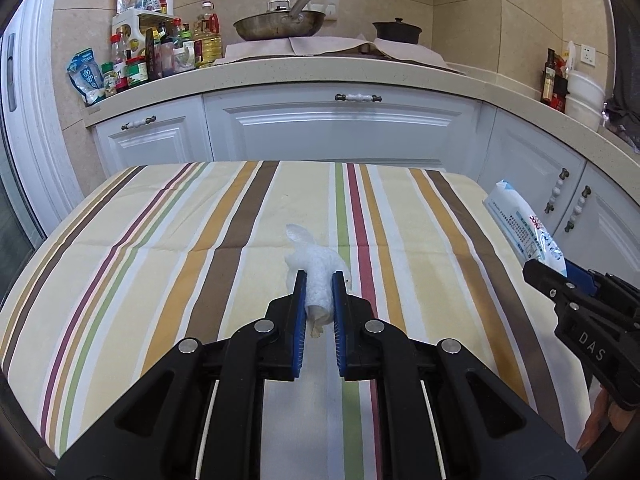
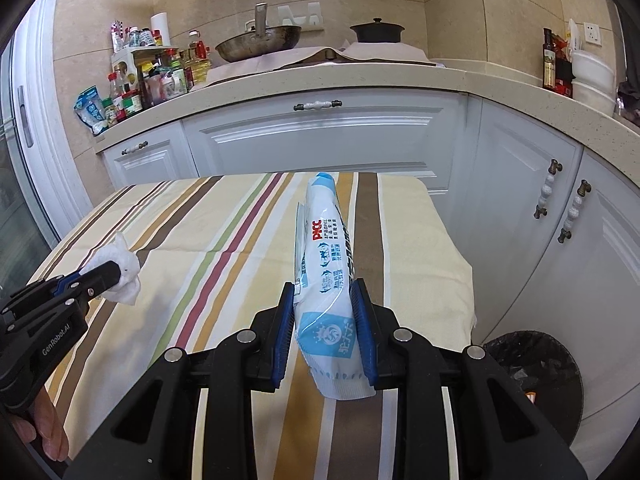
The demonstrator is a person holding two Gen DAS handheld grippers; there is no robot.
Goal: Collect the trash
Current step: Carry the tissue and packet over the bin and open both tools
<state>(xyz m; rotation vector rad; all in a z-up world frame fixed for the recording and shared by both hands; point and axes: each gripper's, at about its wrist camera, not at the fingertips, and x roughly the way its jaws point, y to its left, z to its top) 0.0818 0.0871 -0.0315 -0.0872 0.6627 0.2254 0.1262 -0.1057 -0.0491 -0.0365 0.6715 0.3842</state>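
Note:
My left gripper (image 1: 319,286) is shut on a crumpled white paper towel (image 1: 316,272) and holds it just above the striped tablecloth (image 1: 160,240). It also shows at the left of the right wrist view (image 2: 114,274), with the towel (image 2: 124,266) sticking out past its tips. My right gripper (image 2: 325,294) is shut on a white and blue plastic food wrapper (image 2: 320,264), which stands on edge between the pads above the cloth's right side. The wrapper also shows in the left wrist view (image 1: 524,224), held by the right gripper (image 1: 560,276).
A bin lined with a black bag (image 2: 536,376) stands on the floor right of the table (image 2: 440,248). White cabinets (image 1: 340,128) and a counter with bottles (image 1: 160,52), a pan (image 1: 280,24) and a pot (image 1: 396,32) lie beyond the table.

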